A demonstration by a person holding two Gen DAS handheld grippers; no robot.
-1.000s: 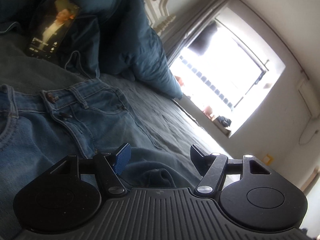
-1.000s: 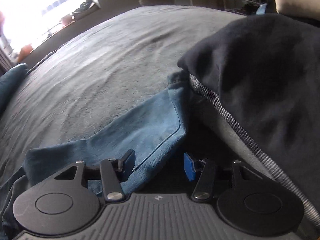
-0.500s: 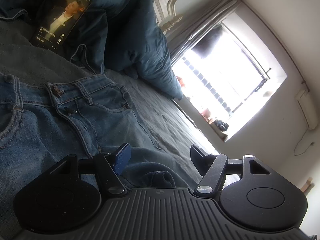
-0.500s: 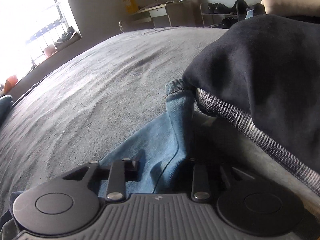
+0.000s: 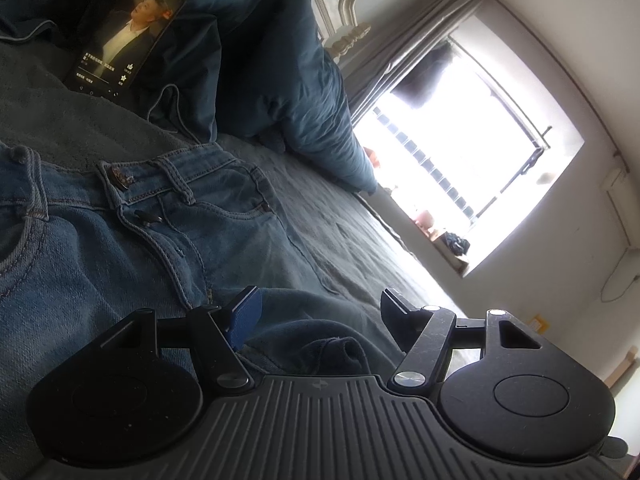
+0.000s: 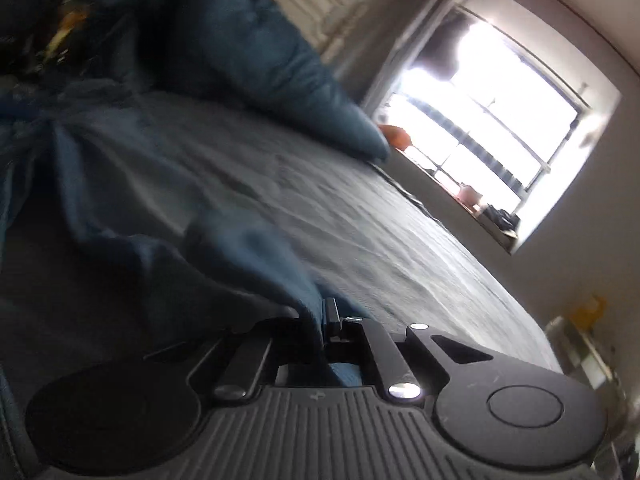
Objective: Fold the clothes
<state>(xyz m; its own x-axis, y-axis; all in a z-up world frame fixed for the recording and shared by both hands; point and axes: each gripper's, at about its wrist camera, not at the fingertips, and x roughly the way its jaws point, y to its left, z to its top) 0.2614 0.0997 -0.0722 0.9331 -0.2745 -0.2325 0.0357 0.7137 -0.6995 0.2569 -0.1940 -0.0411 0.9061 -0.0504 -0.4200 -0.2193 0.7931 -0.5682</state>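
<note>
Bed (image 5: 332, 216): grey cover, carrying everything.
Jeans (image 5: 120, 248): spread front-up across the bed, waistband flat; not yet a folded stack, I'd say.
Right gripper (image 6: 325, 320): pinched on a blue denim edge (image 6: 256, 256), lifted off the bed.
Left gripper (image 5: 320, 312): jaws wide, holding nothing, over a bunched denim fold.
Progress: a fold seems underway; the rest remains.

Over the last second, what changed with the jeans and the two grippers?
The right gripper closed on the jeans leg hem and swung it away from the dark garment toward the window side. The left gripper stayed open over the jeans' crotch area; the phone stayed put.
</note>
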